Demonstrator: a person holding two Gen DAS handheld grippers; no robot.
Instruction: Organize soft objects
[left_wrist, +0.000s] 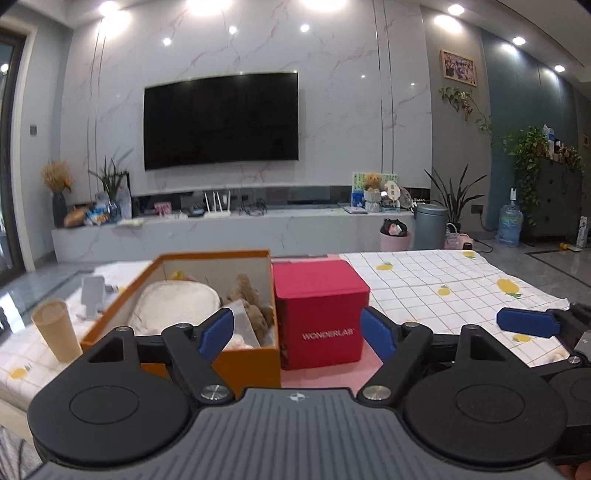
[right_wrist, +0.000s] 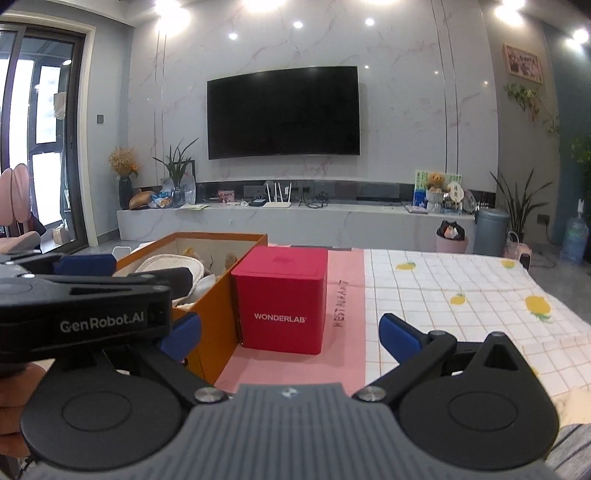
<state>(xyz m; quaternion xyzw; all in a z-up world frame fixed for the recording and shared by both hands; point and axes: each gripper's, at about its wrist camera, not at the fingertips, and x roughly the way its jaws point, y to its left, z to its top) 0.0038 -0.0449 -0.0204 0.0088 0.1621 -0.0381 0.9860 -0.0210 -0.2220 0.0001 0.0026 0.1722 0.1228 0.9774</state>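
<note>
Tablecloth bears orange box lengthwise, seemingly.

Cardboard, cloth and polished stone

The orange box looks like matt cardboard; the red cube beside it has a smooth, faintly satin skin. In the box a white pouch looks quilted, a brown plush toy fuzzy. The checked tablecloth is soft, matt fabric. Far off, the marble wall shines glossy.
</note>
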